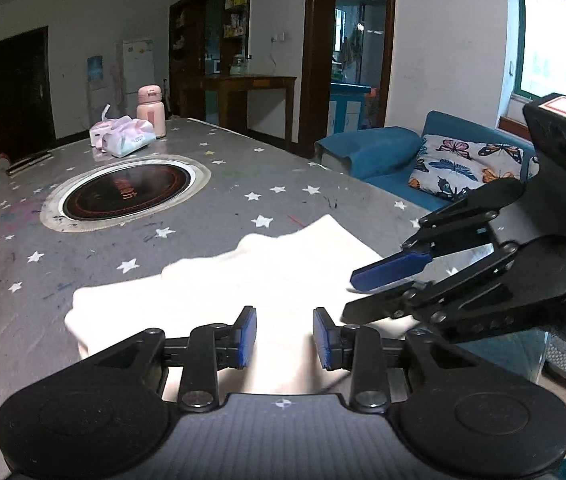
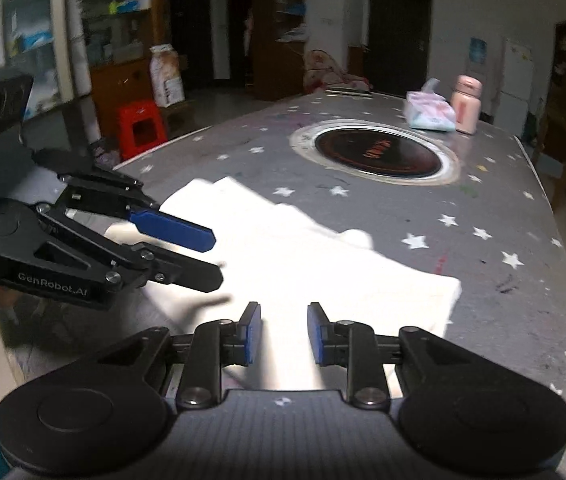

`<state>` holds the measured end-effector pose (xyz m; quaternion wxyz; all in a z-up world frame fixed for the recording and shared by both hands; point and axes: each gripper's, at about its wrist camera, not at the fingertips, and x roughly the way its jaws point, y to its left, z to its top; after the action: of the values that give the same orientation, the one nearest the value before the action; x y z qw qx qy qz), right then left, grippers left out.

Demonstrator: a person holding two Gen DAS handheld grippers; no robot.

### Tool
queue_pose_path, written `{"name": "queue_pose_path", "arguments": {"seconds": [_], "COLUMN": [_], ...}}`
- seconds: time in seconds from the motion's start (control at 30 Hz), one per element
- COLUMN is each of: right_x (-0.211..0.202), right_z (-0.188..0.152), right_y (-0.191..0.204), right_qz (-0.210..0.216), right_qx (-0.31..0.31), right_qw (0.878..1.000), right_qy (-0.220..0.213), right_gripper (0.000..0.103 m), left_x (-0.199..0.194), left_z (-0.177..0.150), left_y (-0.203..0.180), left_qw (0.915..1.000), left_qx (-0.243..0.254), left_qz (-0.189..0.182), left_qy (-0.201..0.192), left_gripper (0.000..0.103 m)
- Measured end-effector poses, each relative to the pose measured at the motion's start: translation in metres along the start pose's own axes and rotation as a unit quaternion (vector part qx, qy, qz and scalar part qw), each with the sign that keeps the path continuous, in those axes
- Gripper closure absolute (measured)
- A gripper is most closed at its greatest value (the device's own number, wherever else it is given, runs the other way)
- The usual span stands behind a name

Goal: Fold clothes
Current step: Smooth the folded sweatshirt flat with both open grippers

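A white garment [image 1: 243, 280] lies folded flat on the grey star-patterned table [image 1: 83, 272], near its front edge; it also shows in the right wrist view [image 2: 303, 264]. My left gripper [image 1: 285, 336] is open and empty, hovering just over the garment's near side; it also shows in the right wrist view [image 2: 215, 256]. My right gripper [image 2: 283, 332] is open and empty above the garment's near edge; in the left wrist view it [image 1: 349, 292] comes in from the right, its fingertips over the cloth's right edge.
A round black induction hob [image 1: 129, 194] is set into the table's middle. A pink bottle [image 1: 151, 110] and a tissue pack [image 1: 123, 136] stand at the far end. A blue sofa with a butterfly cushion [image 1: 459, 164] is right of the table. A red stool [image 2: 141, 126] stands left.
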<state>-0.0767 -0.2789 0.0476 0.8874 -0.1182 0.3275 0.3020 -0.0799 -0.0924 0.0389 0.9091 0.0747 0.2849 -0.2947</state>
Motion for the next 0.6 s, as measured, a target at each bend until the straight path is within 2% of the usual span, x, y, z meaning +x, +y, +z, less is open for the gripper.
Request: {"name": "queue_pose_path", "arguments": {"seconds": [0.07, 0.17, 0.37, 0.6], "right_x": [0.008, 0.014, 0.001, -0.005], "right_z": [-0.006, -0.014, -0.013, -0.025], "right_y": [0.008, 0.014, 0.012, 0.0], "right_qz": [-0.009, -0.023, -0.027, -0.019], "right_qx": [-0.011, -0.024, -0.022, 0.012], "right_qw": [1.0, 0.999, 0.999, 1.0], "right_qy": [0.011, 0.004, -0.002, 0.015], "right_gripper": [0.078, 0.076, 0.076, 0.075], "left_x": [0.004, 0.013, 0.004, -0.01], "left_z": [-0.006, -0.014, -0.018, -0.023], "left_y": [0.0, 0.002, 0.008, 0.029], "left_qw": [0.9999, 0.9994, 0.9993, 0.9969], "left_qx": [-0.009, -0.011, -0.023, -0.065], "left_qz": [0.004, 0.02, 0.024, 0.043], "left_qy": [0.009, 0.026, 0.014, 0.003], "left_gripper": [0.069, 0.07, 0.069, 0.069]}}
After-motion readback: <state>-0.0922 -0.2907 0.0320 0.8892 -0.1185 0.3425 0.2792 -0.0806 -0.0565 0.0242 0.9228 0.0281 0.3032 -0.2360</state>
